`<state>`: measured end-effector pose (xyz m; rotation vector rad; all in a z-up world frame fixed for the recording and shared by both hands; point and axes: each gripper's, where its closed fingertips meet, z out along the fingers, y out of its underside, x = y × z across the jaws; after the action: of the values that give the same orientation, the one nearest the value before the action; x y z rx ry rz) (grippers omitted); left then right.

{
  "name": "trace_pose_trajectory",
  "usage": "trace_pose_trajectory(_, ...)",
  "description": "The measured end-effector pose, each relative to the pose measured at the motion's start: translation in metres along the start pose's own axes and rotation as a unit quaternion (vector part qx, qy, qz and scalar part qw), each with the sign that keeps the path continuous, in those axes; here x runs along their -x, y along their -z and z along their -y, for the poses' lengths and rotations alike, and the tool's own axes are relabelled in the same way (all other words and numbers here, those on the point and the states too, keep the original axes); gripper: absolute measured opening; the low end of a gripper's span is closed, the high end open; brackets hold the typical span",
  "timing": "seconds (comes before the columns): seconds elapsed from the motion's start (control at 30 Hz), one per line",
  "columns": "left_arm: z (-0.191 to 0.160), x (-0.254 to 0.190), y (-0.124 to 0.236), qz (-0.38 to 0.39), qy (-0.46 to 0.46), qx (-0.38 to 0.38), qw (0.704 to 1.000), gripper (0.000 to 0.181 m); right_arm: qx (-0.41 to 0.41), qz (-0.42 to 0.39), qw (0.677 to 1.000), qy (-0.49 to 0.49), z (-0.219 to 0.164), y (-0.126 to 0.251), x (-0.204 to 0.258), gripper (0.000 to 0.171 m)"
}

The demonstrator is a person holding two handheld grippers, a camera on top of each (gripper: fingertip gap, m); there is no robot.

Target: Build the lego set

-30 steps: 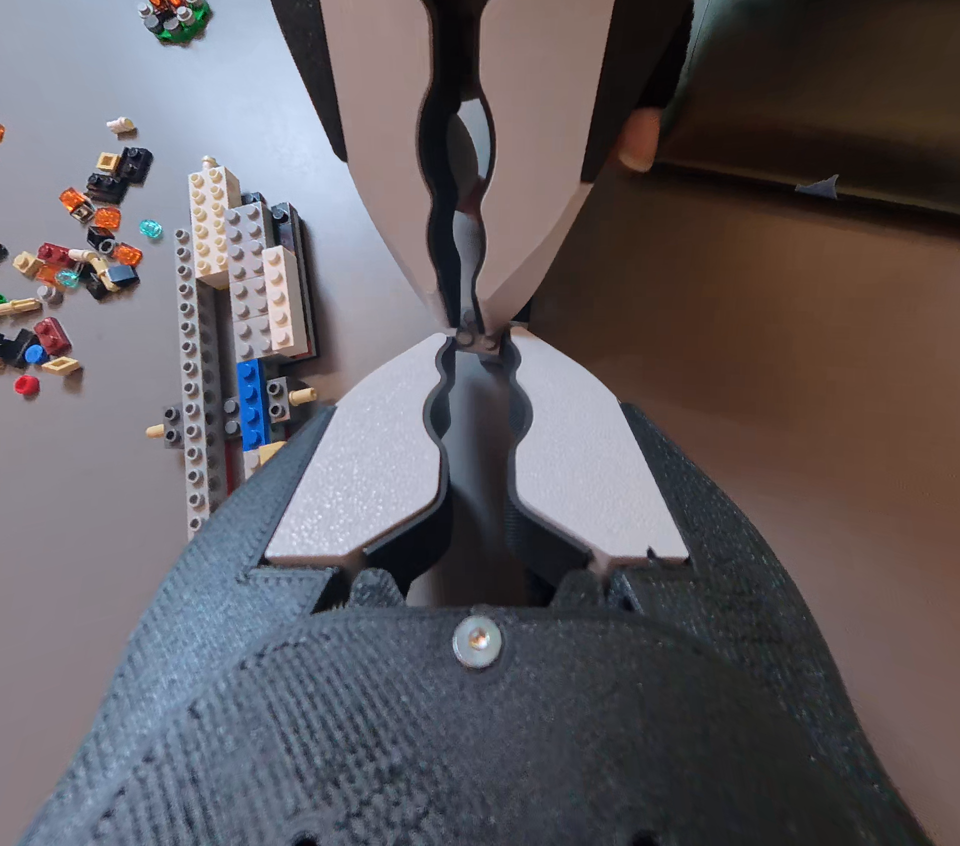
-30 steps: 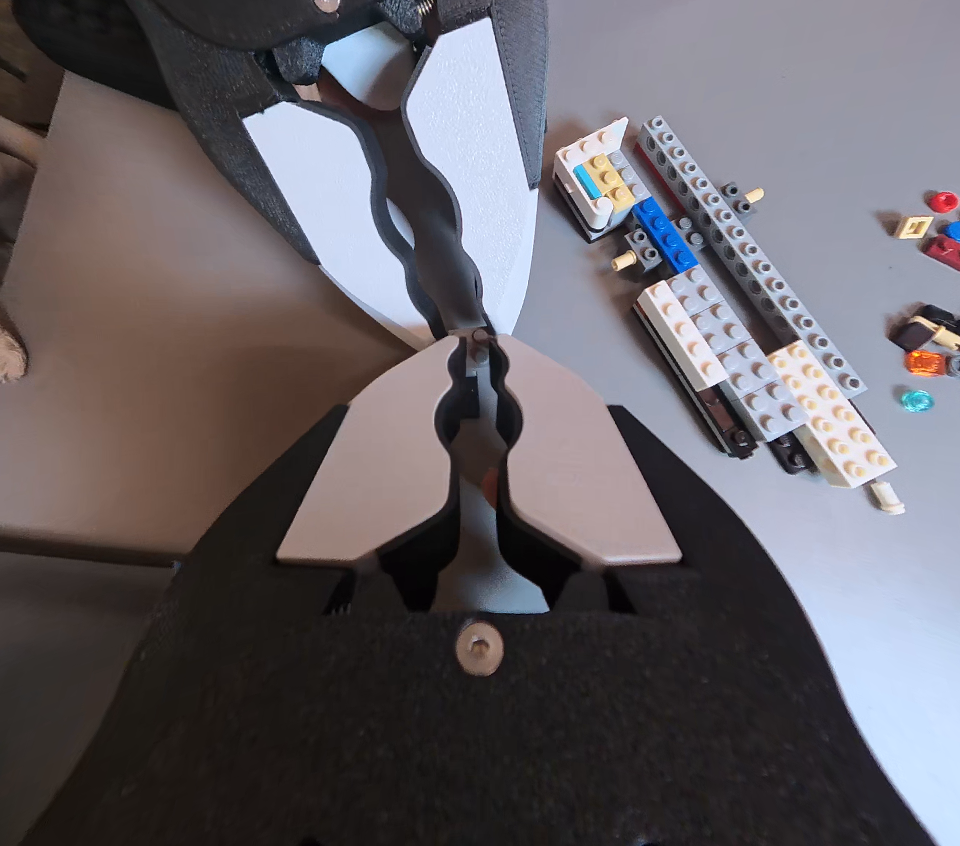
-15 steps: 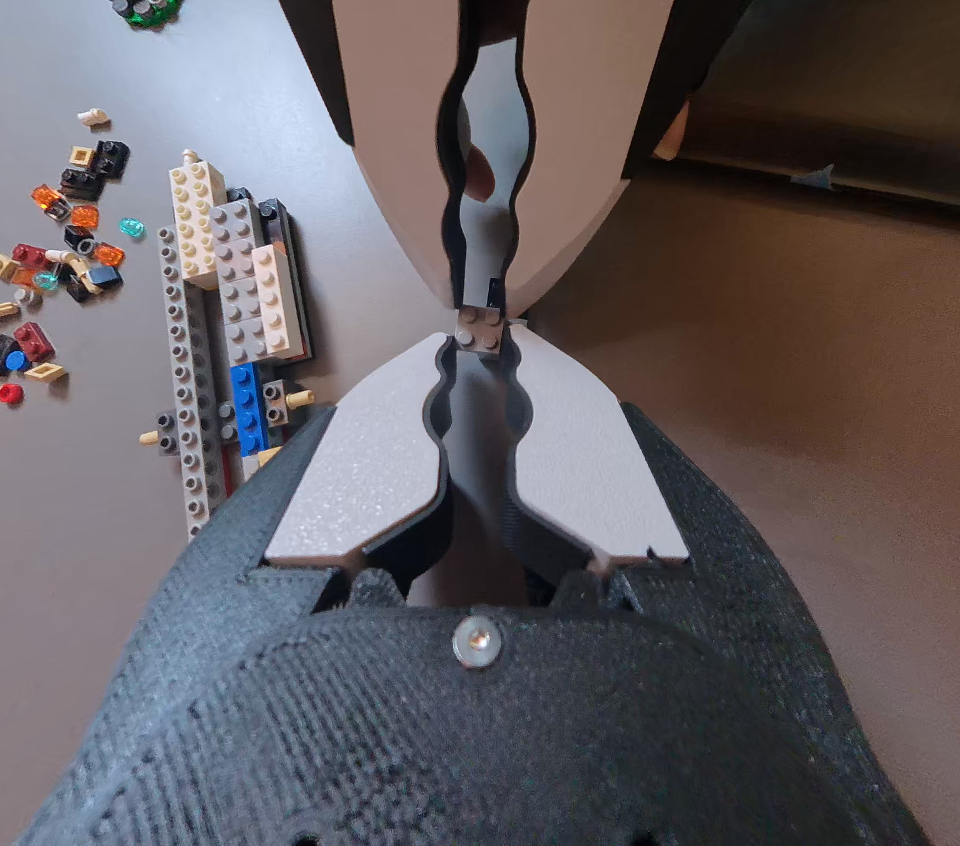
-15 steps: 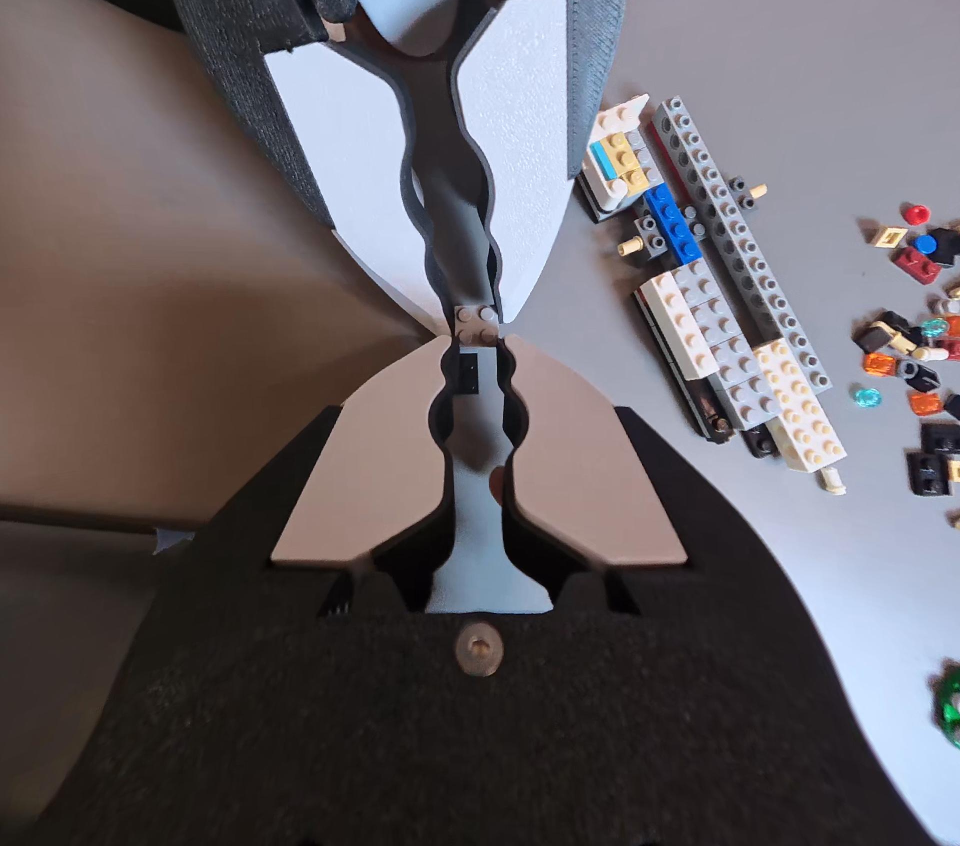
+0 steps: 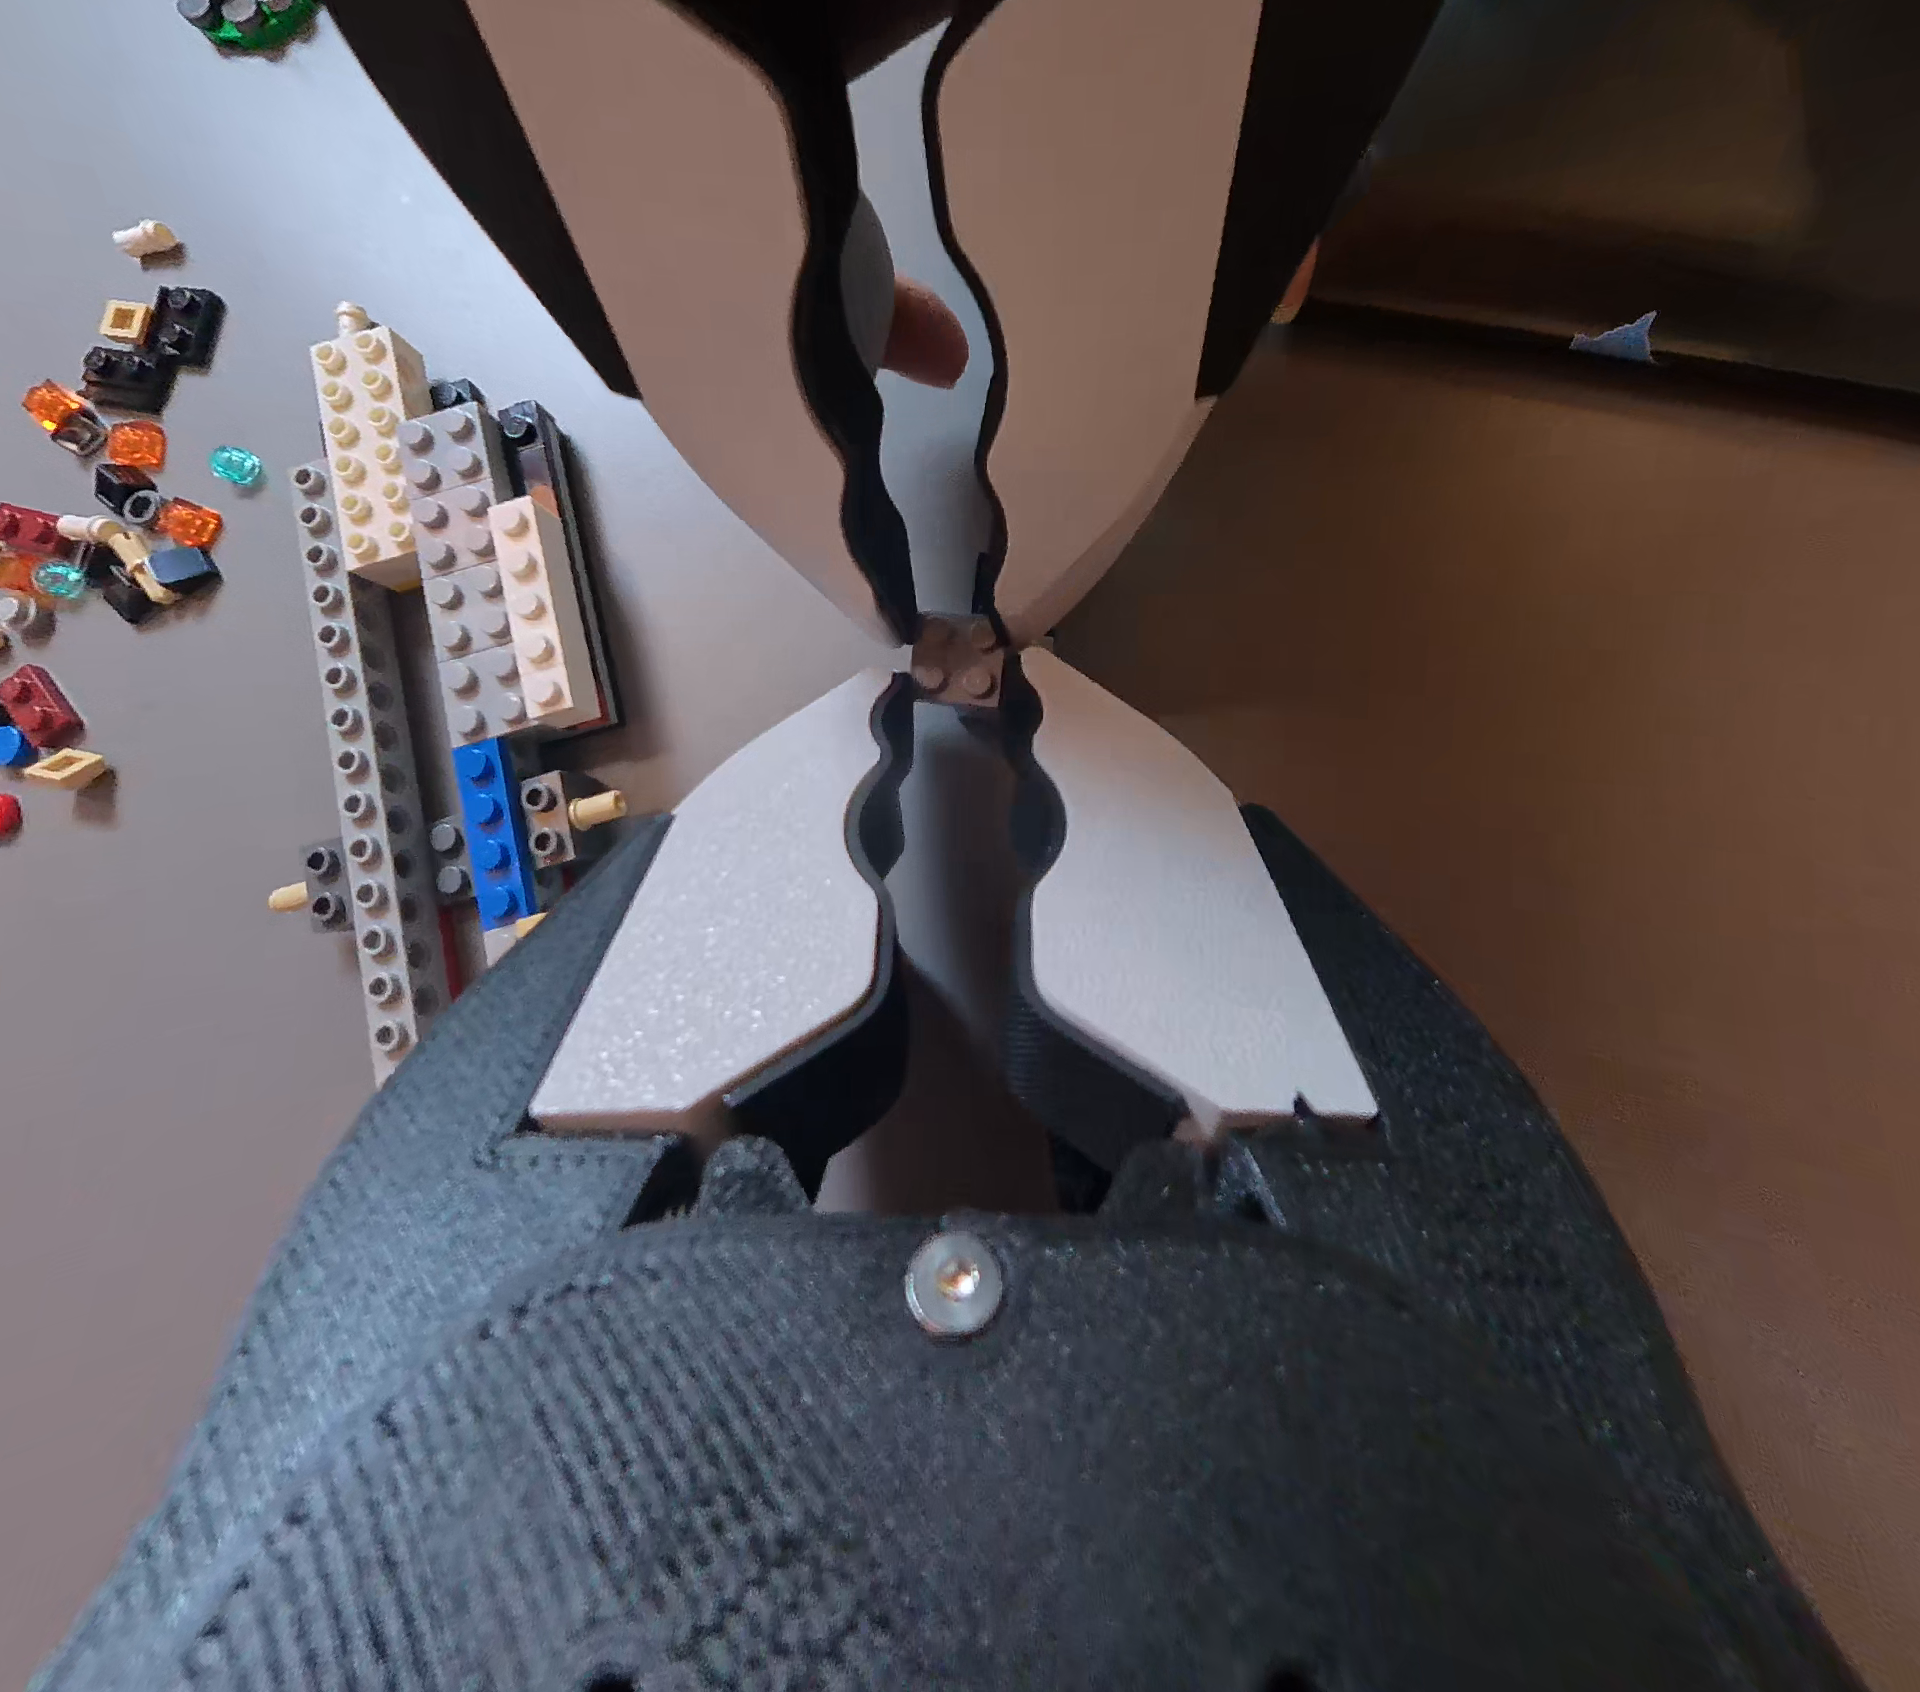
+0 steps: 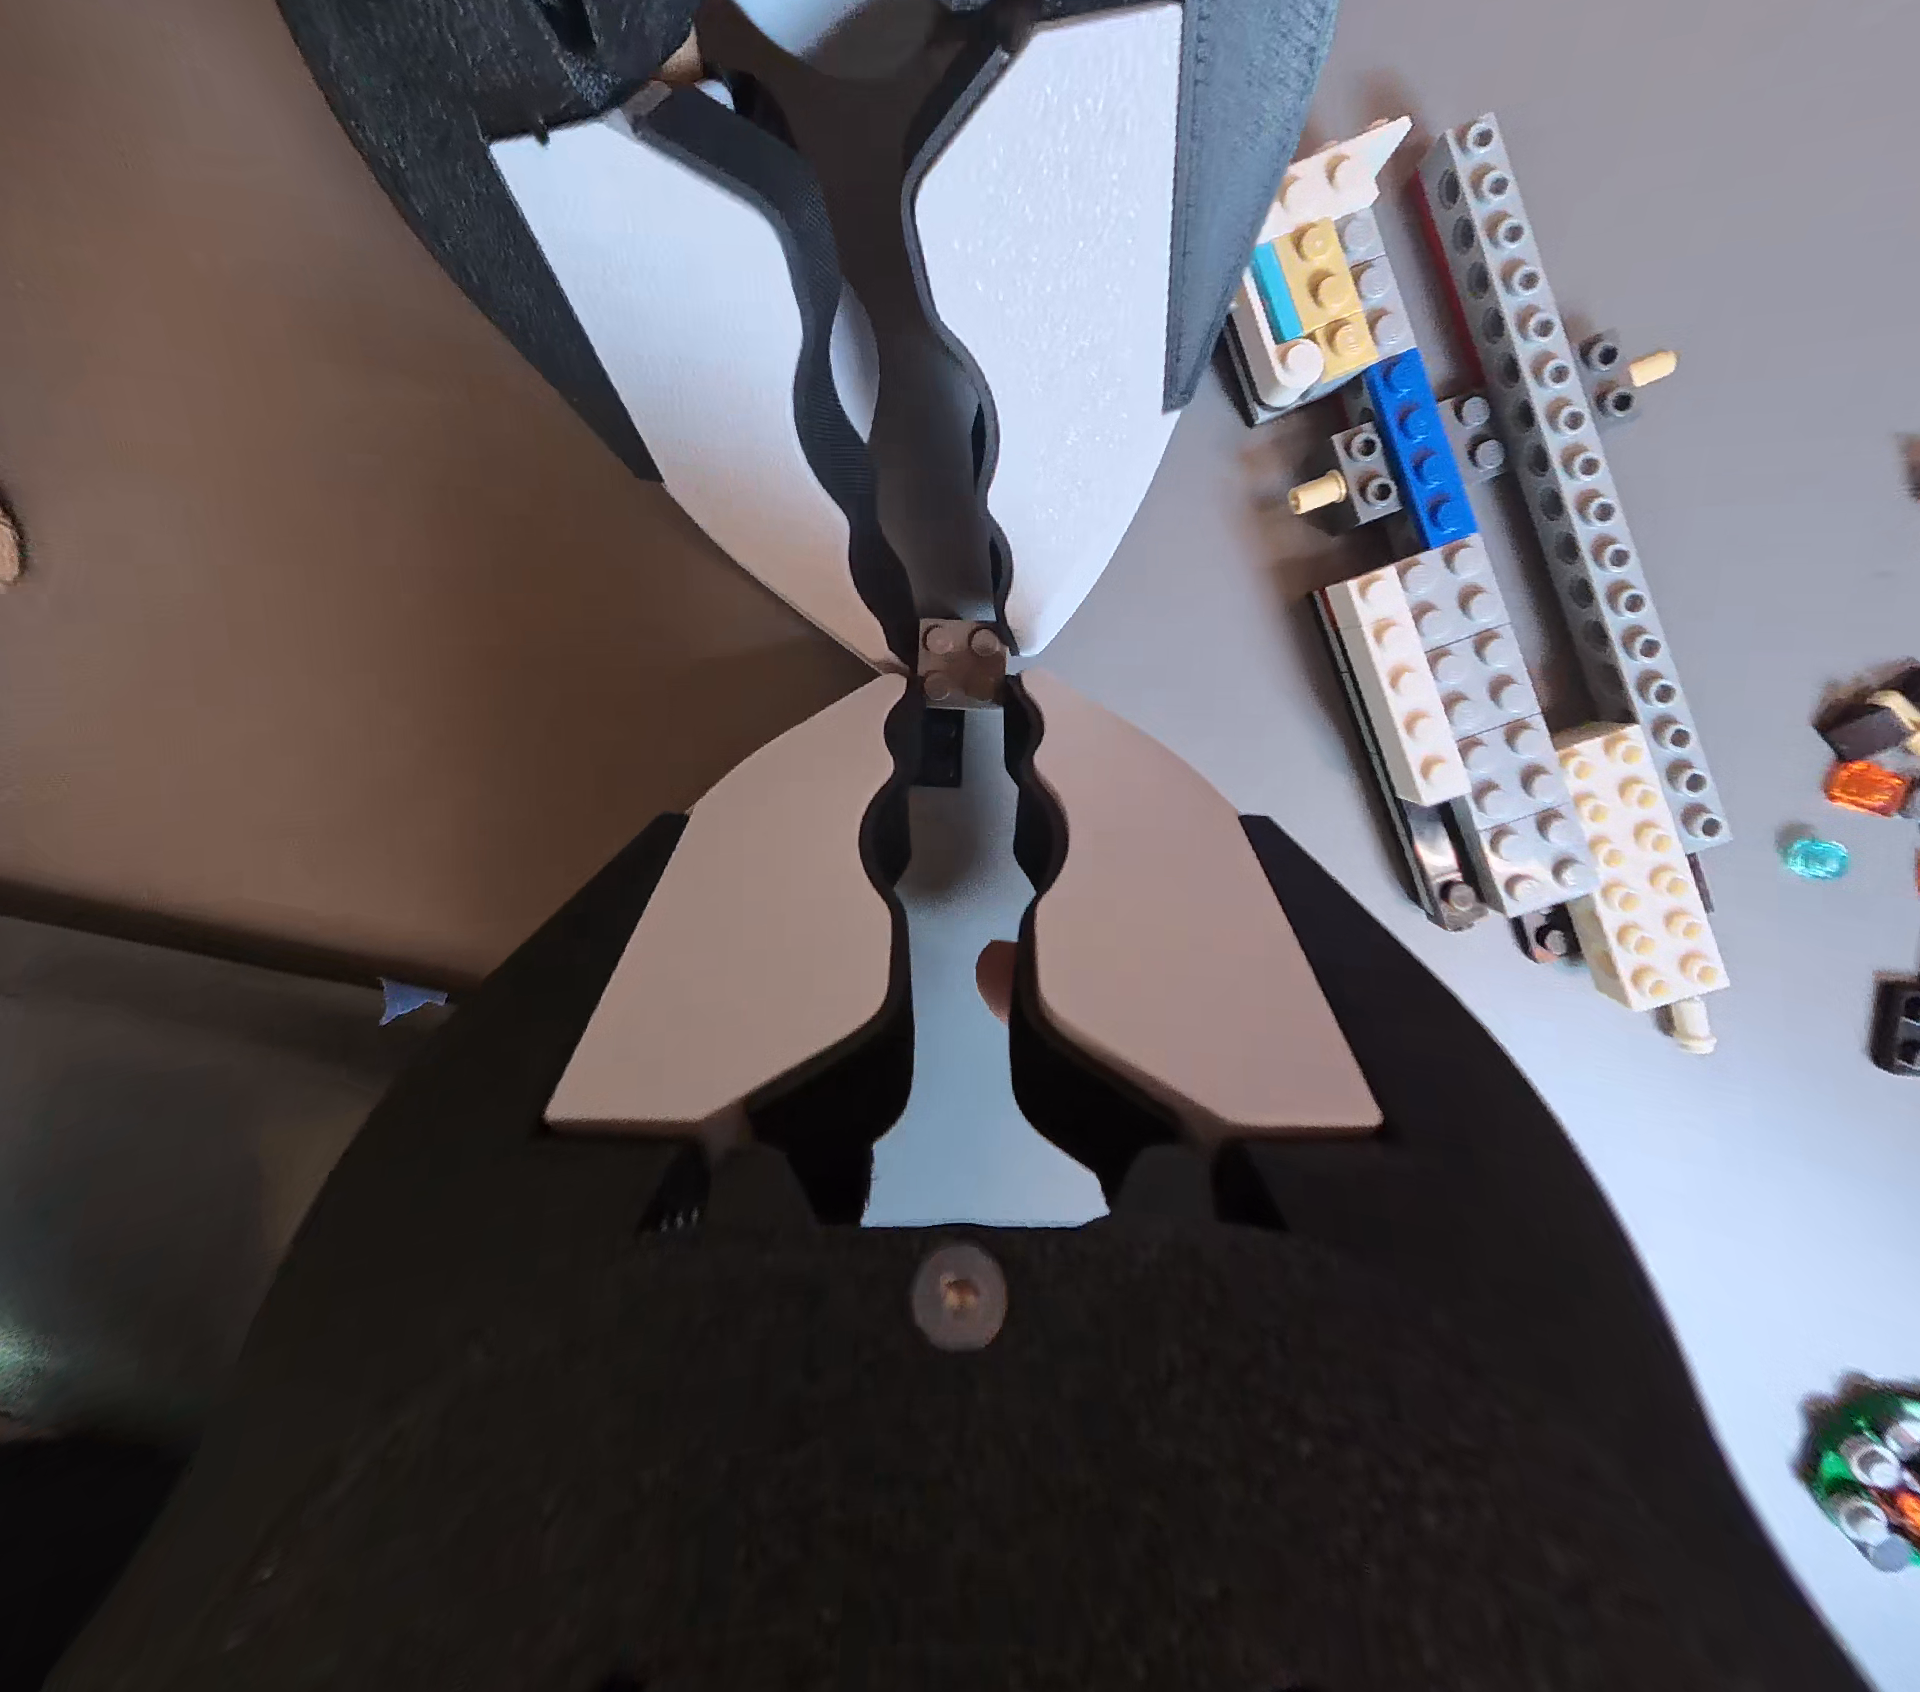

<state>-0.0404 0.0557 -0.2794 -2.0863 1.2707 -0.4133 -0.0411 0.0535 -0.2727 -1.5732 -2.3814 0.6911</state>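
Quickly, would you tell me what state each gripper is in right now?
Left gripper: shut on the small grey plate.
Right gripper: shut on the same small grey plate, tip to tip with the left gripper.

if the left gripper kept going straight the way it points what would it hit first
The right gripper, tip to tip with the left gripper; both pinch the small grey plate, so there is no free way ahead.

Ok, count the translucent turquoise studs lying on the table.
2. One translucent turquoise stud lies alone just left of the grey brick build; the other sits among the loose pieces at the left edge. More may be out of frame.
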Motion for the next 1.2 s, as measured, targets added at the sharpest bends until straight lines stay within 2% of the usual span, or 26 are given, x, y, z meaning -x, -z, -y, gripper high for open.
trace_pose_trajectory(0.33, 0.001, 0.000, 0.000, 0.005, 0.000, -0.009, 1.000, 0.019, -0.027, 0.011, 0.999, -0.024, 0.000, -0.001, 0.000, 0.015)
trace_pose_trajectory(0.5, 0.002, 0.000, 0.000, 0.014, 0.013, -0.015, 1.000, 0.018, -0.101, -0.020, 0.993, -0.056, -0.004, 0.007, 0.000, 0.020)
trace_pose_trajectory(0.7, 0.002, -0.005, 0.002, 0.012, 0.018, -0.027, 0.999, 0.018, -0.132, -0.076, 0.987, -0.049, -0.014, 0.020, 0.012, 0.024)
trace_pose_trajectory(0.8, 0.001, -0.007, 0.004, 0.000, 0.032, -0.042, 0.999, 0.036, -0.143, -0.098, 0.984, -0.036, -0.013, 0.019, 0.014, 0.024)
trace_pose_trajectory(1.03, 0.013, 0.000, 0.016, -0.020, 0.073, -0.112, 0.991, 0.040, -0.221, -0.140, 0.964, -0.049, 0.000, 0.039, -0.003, 0.024)
trace_pose_trajectory(1.2, 0.025, 0.027, 0.037, 0.019, 0.097, -0.194, 0.976, 0.034, -0.324, -0.193, 0.924, -0.063, 0.013, 0.066, -0.022, 0.024)
